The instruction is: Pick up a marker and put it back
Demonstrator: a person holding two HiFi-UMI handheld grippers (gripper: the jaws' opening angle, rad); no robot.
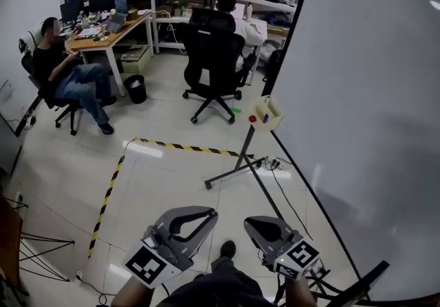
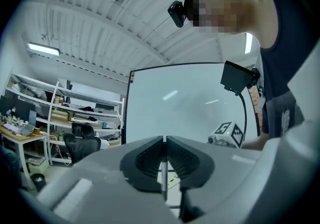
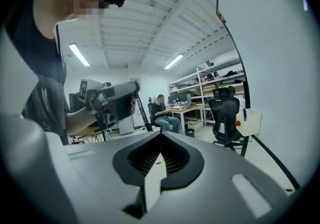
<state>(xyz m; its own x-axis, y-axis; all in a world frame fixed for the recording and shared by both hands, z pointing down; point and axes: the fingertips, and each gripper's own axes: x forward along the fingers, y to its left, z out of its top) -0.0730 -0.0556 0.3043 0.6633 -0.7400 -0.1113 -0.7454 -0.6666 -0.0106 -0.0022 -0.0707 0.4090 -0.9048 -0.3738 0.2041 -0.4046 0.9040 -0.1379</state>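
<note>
A cream marker holder [image 1: 270, 112] hangs at the lower left corner of the whiteboard [image 1: 357, 93], with a blue marker [image 1: 266, 118] in it and a red round piece [image 1: 252, 119] on its side. Both grippers are held low, close to my body and well short of the holder. My left gripper [image 1: 212, 213] has its jaws together with nothing between them, as the left gripper view [image 2: 165, 139] confirms. My right gripper [image 1: 248, 222] is likewise shut and empty [image 3: 161, 133]. In the right gripper view the holder [image 3: 253, 122] and the blue marker [image 3: 244, 114] sit far off to the right.
The whiteboard's stand leg [image 1: 234, 172] reaches across the floor ahead of me. Yellow-black tape [image 1: 177, 146] marks the floor. A black office chair [image 1: 213, 58], two seated people at desks, a bin [image 1: 136, 88] and shelves stand beyond. A tripod [image 1: 41, 244] is at my left.
</note>
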